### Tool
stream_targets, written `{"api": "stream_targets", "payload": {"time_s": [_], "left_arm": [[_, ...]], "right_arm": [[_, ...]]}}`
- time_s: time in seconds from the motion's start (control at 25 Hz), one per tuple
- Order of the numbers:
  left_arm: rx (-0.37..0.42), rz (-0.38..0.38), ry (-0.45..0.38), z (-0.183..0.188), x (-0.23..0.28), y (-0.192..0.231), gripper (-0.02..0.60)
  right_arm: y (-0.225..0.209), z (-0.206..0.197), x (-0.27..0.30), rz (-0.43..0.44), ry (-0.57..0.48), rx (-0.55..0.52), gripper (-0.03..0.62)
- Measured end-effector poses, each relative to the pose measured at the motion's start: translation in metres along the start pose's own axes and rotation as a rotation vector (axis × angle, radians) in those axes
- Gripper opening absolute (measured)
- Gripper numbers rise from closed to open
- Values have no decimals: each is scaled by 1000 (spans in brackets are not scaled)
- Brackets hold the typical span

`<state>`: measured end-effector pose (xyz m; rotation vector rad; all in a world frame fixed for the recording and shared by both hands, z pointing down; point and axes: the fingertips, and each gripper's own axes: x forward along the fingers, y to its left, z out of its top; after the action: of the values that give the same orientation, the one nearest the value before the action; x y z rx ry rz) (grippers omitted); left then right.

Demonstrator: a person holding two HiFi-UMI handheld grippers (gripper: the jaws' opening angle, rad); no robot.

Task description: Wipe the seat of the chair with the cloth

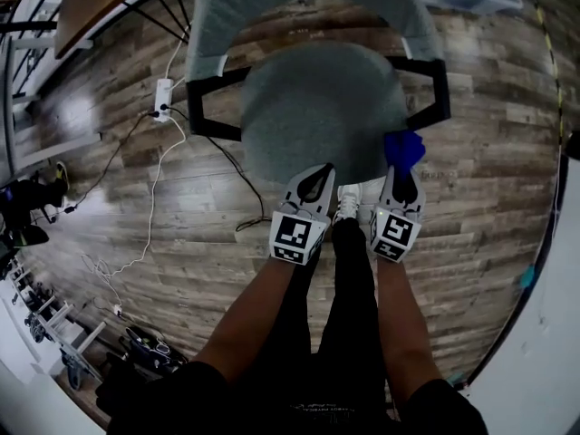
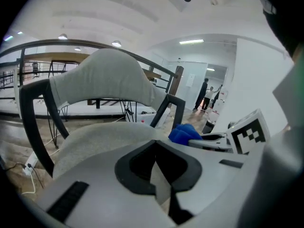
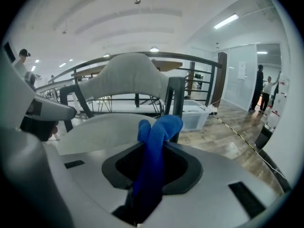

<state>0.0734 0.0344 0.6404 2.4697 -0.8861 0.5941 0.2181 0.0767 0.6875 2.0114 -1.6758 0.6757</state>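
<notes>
**Item 1. Chair seat** (image 1: 317, 111): round, grey, upholstered; upper centre of the head view. Grey backrest (image 1: 272, 7) above it, black arm frames (image 1: 204, 107) at either side. Bare, not yet under the cloth.

**Item 2. Cloth** (image 1: 404, 148): blue, bunched. Sits at the seat's lower-right edge, standing up out of the right gripper.

**Item 3. Right gripper** (image 1: 399, 172): jaws closed onto the cloth, the free end poking forward. Probably held this way so the loose end meets the seat first.

**Item 4. Left gripper** (image 1: 323, 169): jaws together, nothing between them. Tips at the seat's near edge, just beside the right gripper. It looks idle, perhaps there to steady the chair.

**Item 5. Floor** (image 1: 489, 152): wood planks. White power strip (image 1: 164, 98) and trailing cable at upper left.

**Status:** wiping appears about to begin.
</notes>
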Motion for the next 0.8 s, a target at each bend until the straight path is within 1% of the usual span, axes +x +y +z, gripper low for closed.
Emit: {"api": "stream_targets", "payload": {"time_s": [0.16, 0.28, 0.4, 0.52, 0.6, 0.72, 0.8], "left_arm": [[3, 24, -74, 60, -17, 1, 2], [21, 25, -126, 105, -43, -1, 2], [34, 46, -165, 145, -74, -2, 2], [28, 68, -208, 183, -104, -3, 2], [13, 75, -239, 205, -129, -8, 2], [-3, 108, -286, 227, -169, -9, 2], [4, 136, -318, 240, -194, -3, 2]], "right_arm": [[13, 76, -23, 40, -121, -2, 91], [33, 131, -50, 91, -194, -27, 91], [50, 176, -83, 127, -244, -36, 91], [75, 215, -110, 179, -290, -71, 91], [95, 233, -127, 213, -314, -110, 91], [115, 252, -153, 242, -332, -131, 91], [125, 269, -169, 264, -353, -151, 91]]}}
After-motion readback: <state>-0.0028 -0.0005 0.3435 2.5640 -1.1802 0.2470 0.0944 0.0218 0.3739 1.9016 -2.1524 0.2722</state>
